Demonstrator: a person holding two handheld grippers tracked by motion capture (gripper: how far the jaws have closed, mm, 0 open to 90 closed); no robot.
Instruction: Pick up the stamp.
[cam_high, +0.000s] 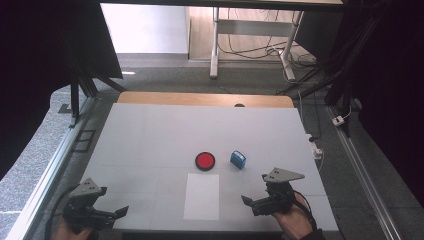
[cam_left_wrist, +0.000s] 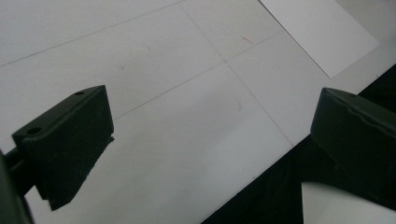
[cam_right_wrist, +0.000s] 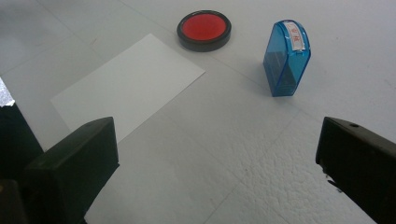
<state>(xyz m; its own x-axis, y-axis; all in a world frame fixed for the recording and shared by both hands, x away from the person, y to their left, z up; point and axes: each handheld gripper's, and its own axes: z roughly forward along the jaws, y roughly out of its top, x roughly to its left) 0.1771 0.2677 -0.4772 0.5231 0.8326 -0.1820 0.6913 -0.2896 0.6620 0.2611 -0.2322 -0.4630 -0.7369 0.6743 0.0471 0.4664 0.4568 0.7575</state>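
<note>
A round red ink pad in a black rim (cam_high: 205, 161) (cam_right_wrist: 204, 29) lies near the middle of the white table. To its right stands a small blue translucent stamp (cam_high: 238, 159) (cam_right_wrist: 285, 58). A blank white sheet of paper (cam_high: 202, 196) (cam_right_wrist: 127, 85) lies in front of the pad. My left gripper (cam_high: 120, 212) (cam_left_wrist: 205, 140) hovers open over the table's front left corner, nothing between its jaws. My right gripper (cam_high: 247, 202) (cam_right_wrist: 215, 163) is open at the front right, its jaws pointing toward the paper and stamp, holding nothing.
The table's front edge (cam_left_wrist: 252, 182) runs just under the left gripper. A wooden strip (cam_high: 205, 99) borders the far side. Beyond it stand a desk frame (cam_high: 216, 45) and floor cables (cam_high: 320, 85). Metal rails (cam_high: 45, 175) flank the table.
</note>
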